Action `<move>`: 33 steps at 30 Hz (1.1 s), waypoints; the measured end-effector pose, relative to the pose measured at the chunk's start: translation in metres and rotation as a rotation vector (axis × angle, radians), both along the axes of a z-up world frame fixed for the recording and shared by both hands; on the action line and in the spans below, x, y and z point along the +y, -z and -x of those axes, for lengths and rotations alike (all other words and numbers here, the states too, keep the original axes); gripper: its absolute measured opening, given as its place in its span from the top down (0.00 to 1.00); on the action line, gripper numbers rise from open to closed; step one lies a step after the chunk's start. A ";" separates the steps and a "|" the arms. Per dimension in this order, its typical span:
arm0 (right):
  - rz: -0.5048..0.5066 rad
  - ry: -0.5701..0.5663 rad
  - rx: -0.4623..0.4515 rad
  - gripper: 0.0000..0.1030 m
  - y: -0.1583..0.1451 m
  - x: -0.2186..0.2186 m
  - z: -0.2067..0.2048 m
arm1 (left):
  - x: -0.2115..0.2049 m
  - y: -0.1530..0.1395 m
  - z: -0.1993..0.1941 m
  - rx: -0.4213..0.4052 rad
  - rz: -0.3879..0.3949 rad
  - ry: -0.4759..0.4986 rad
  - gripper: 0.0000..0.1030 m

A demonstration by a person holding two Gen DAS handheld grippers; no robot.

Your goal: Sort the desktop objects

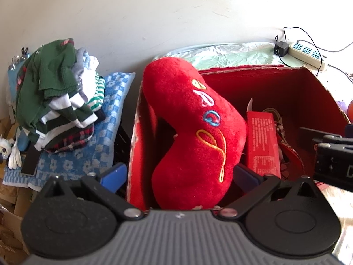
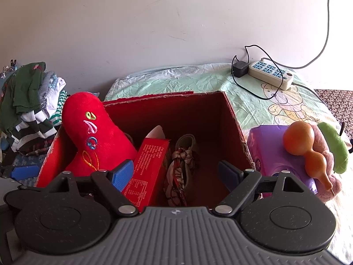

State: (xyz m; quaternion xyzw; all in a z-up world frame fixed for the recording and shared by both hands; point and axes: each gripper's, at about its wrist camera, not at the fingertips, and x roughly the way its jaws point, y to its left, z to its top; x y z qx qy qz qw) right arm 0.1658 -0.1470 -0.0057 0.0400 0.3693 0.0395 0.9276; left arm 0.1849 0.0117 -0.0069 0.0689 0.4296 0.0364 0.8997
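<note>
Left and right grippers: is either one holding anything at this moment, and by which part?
Nothing is held. The left gripper is open, its fingers either side of the red plush pillow in the red box, not clamped. The right gripper is open over the box.

left wrist – close above red box [image 1: 275,84], facing wall | right wrist – farther back, same box [image 2: 176,114]

both grippers, left [image 1: 179,172] and right [image 2: 176,172], point forward with jaws spread wide.
</note>
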 end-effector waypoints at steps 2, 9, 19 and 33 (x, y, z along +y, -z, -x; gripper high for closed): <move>-0.001 0.000 0.003 0.17 0.000 0.000 0.000 | 0.000 0.000 0.000 0.002 0.002 -0.002 0.00; 0.001 -0.006 0.003 0.17 -0.001 0.001 0.004 | 0.003 0.000 0.003 0.006 0.018 -0.018 0.01; 0.005 -0.008 -0.003 0.17 -0.003 0.003 0.008 | 0.002 -0.003 0.010 -0.004 0.015 -0.017 0.00; 0.002 -0.009 -0.006 0.17 -0.003 0.003 0.011 | 0.002 -0.004 0.015 -0.005 0.014 -0.025 0.00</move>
